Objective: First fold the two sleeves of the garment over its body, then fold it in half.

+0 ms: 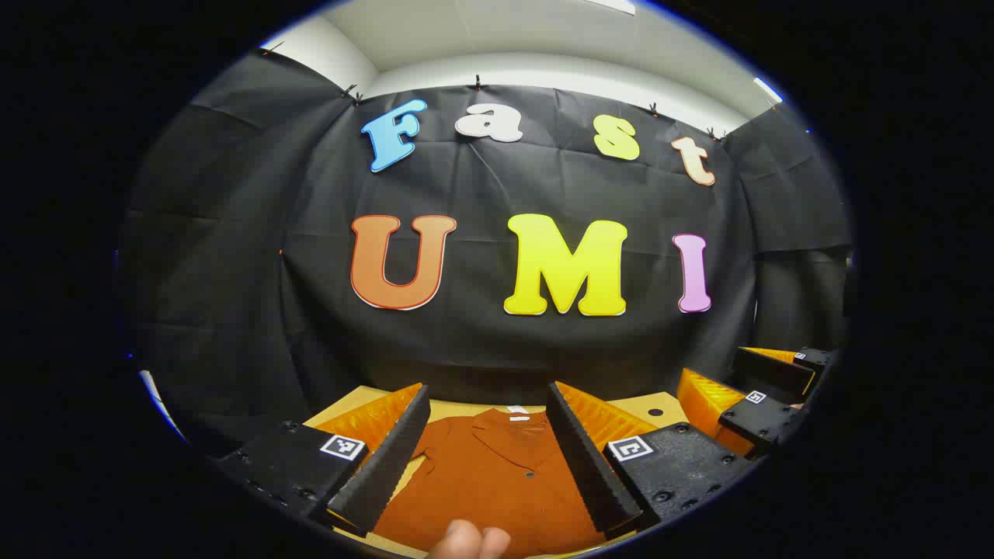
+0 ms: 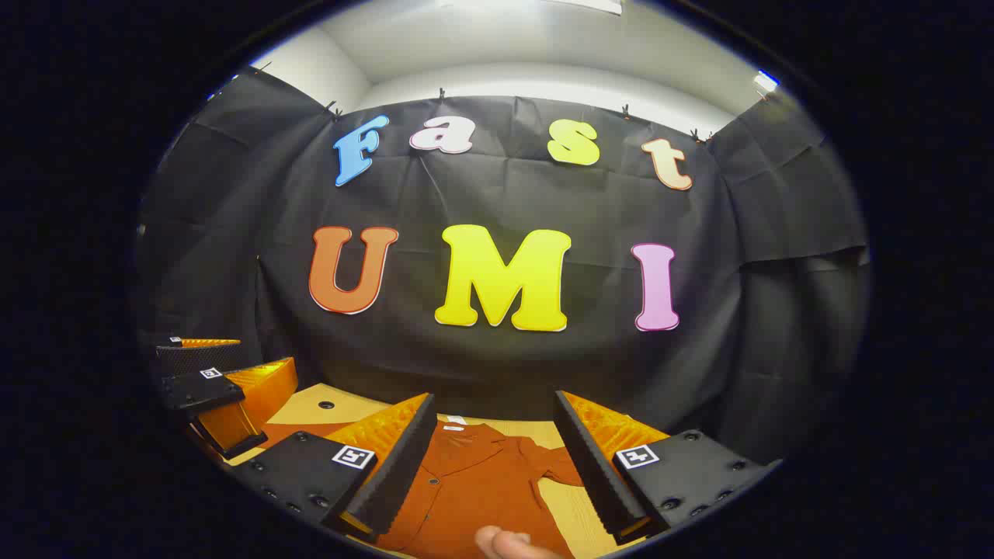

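We hold the left gripper (image 1: 488,458) with jaws wide above the rust-brown garment (image 1: 497,481), which lies flat on the pale wooden surface (image 1: 660,405), collar toward the wall. The right gripper (image 2: 489,466) is likewise spread, holding nothing. The cloth looks light, limp and thin (probably unslippery), so we pinch each sleeve (image 2: 553,464) near its cuff.

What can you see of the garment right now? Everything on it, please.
The garment is a rust-orange shirt of soft woven-looking cloth, lying flat and face up on the light wooden table. It has a collar with a white tag, a buttoned front and short sleeves; in the right gripper view one sleeve lies spread outward, not yet folded. Both grippers hang open above it, not touching. A fingertip shows at its near edge; contact is unclear.
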A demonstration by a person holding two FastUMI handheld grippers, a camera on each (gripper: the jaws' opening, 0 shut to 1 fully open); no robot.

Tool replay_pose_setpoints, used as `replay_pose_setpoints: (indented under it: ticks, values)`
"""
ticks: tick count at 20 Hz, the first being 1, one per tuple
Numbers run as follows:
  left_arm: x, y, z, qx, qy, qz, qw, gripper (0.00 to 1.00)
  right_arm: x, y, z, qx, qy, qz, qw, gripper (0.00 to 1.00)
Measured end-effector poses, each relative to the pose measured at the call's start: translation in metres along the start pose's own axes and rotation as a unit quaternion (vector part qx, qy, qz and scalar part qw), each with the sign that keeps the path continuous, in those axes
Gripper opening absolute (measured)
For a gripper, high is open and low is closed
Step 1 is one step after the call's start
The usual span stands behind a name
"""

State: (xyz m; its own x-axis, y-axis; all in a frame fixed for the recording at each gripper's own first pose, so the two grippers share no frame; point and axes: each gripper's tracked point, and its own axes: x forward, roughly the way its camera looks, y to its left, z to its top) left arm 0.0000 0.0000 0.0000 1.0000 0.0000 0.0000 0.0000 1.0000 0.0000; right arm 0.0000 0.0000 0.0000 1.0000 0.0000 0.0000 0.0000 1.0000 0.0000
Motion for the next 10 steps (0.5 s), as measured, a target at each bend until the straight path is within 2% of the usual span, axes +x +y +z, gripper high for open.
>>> replay_pose_setpoints:
  ticks: [9,10]
  values:
    - [0.004,-0.008,-0.013,0.011,0.021,-0.001,1.0,0.98,0.0,-0.017,-0.008,0.014,0.009,-0.006,1.0,0.96]
    - [0.003,-0.008,-0.015,0.014,0.024,0.001,1.0,0.98,0.0,-0.021,-0.009,0.012,0.01,-0.011,1.0,0.99]
